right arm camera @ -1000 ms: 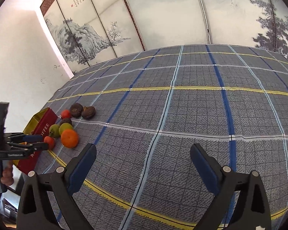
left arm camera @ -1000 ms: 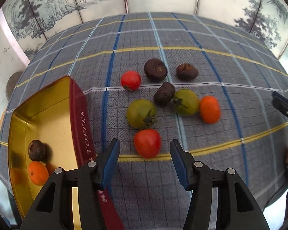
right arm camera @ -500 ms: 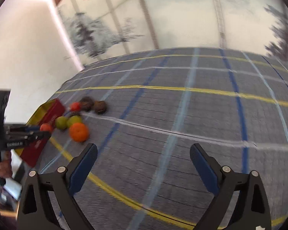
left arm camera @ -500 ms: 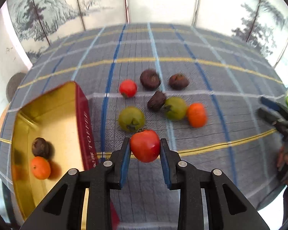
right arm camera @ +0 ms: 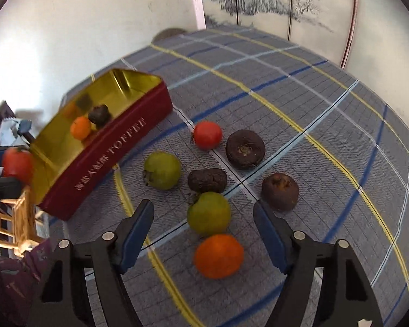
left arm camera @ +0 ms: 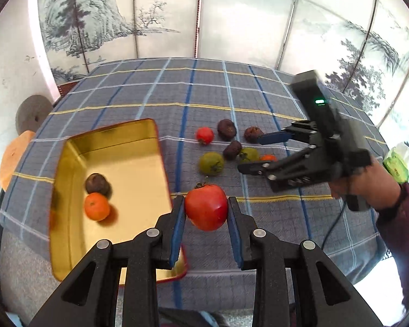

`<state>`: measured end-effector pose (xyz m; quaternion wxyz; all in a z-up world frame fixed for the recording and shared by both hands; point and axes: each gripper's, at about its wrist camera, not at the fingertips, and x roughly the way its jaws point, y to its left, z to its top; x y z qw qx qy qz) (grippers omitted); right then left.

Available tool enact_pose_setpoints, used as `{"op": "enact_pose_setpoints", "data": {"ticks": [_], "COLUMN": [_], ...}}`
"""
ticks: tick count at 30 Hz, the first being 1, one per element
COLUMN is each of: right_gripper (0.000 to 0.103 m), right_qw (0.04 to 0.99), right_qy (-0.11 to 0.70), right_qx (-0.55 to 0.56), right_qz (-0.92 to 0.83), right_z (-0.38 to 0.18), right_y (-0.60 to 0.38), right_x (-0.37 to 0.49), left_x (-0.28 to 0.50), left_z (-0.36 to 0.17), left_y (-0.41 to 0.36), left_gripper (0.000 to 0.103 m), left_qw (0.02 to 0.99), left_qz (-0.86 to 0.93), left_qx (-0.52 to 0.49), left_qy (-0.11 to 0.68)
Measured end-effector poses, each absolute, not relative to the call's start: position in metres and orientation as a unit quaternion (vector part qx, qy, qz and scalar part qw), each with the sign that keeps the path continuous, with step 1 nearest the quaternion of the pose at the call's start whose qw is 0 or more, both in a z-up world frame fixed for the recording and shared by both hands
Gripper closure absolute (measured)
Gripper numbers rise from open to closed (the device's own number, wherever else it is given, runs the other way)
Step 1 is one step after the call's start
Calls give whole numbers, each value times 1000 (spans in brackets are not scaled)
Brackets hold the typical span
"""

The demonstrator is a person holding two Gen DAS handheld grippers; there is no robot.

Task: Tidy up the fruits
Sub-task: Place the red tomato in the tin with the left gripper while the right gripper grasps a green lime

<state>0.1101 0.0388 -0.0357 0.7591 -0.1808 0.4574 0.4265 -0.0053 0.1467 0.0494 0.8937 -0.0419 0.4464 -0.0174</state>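
Note:
My left gripper (left arm camera: 205, 214) is shut on a red tomato (left arm camera: 206, 207) and holds it in the air beside the right wall of the gold-lined red toffee tin (left arm camera: 68, 147). The tin holds an orange (left arm camera: 96, 206) and a dark brown fruit (left arm camera: 96, 183). My right gripper (right arm camera: 203, 218) is open, low over the fruit cluster, with a green fruit (right arm camera: 208, 212) and an orange (right arm camera: 218, 256) between its fingers. It also shows in the left wrist view (left arm camera: 255, 152). The held tomato shows at the far left of the right wrist view (right arm camera: 17, 163).
On the plaid cloth (right arm camera: 313, 109) lie a second red tomato (right arm camera: 207, 135), another green fruit (right arm camera: 163, 170) and three dark brown fruits (right arm camera: 245, 149) (right arm camera: 207, 180) (right arm camera: 280, 191). The tin (right arm camera: 109, 155) stands left of them. A painted screen (left arm camera: 231, 13) stands behind the table.
My left gripper closed on the red tomato, lifted it and drew back toward the tin. My right gripper swung in from the far right and now hovers open over the fruit cluster.

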Motion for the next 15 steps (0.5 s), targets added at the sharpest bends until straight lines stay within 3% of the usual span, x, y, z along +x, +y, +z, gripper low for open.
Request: {"op": "enact_pose_setpoints", "data": {"ticks": [1,3,5,11,15], "right_gripper": [37,60,72,72,71], "right_qw": [755,739,741,808,852], "right_qy": [464,487,484,425,413], "right_qx": [-192,-205,-223,-119,-53], "right_qz": [422,419,408,391,316], "right_z": [-40,-51,-52,-8,-13], "right_y": [44,50,54,-1,-73], "right_x": [113,118,117,100,94], "left_x": [-8,-12,-14,-23,-25], "left_z": [50,50,49,47,39], "left_y": [150,156,162,192,220], "left_gripper": [72,72,72,72,72], "left_qw": [894,893,893,894,892], "left_qz": [-15,-11,-6,23,53], "left_qx": [-44,-50,-55,-66,-71], "left_qy": [446,447,446,442,444]}}
